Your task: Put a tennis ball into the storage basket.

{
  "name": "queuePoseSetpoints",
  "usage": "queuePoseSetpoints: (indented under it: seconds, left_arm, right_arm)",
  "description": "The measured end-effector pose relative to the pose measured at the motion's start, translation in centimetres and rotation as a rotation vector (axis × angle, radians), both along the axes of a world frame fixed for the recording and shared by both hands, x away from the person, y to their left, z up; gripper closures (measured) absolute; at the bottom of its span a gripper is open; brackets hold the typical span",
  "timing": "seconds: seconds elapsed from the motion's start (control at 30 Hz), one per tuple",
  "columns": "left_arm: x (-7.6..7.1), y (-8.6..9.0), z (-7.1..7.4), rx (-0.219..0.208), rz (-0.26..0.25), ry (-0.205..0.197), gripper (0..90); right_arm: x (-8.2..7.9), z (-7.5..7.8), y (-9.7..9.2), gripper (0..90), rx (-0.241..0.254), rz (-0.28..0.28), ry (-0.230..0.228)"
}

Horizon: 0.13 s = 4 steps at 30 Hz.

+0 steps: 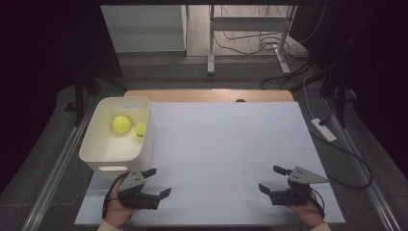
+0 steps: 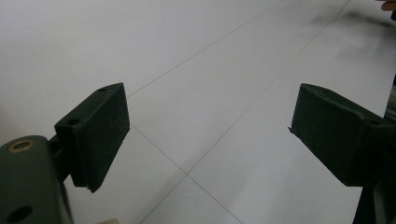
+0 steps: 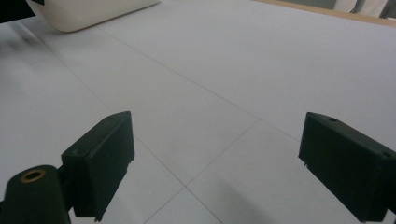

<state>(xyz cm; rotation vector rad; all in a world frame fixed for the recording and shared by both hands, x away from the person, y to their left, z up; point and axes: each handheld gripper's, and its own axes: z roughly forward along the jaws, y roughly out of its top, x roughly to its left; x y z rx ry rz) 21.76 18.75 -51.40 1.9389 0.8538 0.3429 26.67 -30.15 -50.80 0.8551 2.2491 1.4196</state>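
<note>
Left gripper [image 1: 156, 182]: jaws wide apart, nothing between them; rests near the table's front-left corner, just in front of the bin, likely parked.
Right gripper [image 1: 274, 178]: jaws wide apart, empty; low near the front-right corner, aimed inward at the other gripper.
Bin [image 1: 103, 153]: white, at the table's left edge, set within easy reach of the left gripper.
Balls: two yellow ones lie in the bin, one [image 1: 121, 124] mid-floor, one [image 1: 141, 129] against the right wall.
Table [image 1: 226, 139]: white sheet, bare between the grippers; nothing blocks either hand.
Beyond: cables and a desk frame on the floor, well clear.
</note>
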Motion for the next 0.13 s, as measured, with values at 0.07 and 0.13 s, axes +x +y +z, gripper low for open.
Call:
queuePoseSetpoints:
  seconds: [0.07,0.13]
  left_arm:
    - [0.00,-0.08,0.03,0.002,-0.001,-0.001,12.3]
    - [-0.03,-0.13,0.09,0.005,-0.003,-0.003,12.3]
  right_arm:
    - [-0.02,0.02,-0.03,10.6,-0.001,0.001,-0.001]
    - [-0.01,0.02,-0.05,10.6,0.000,0.000,-0.002]
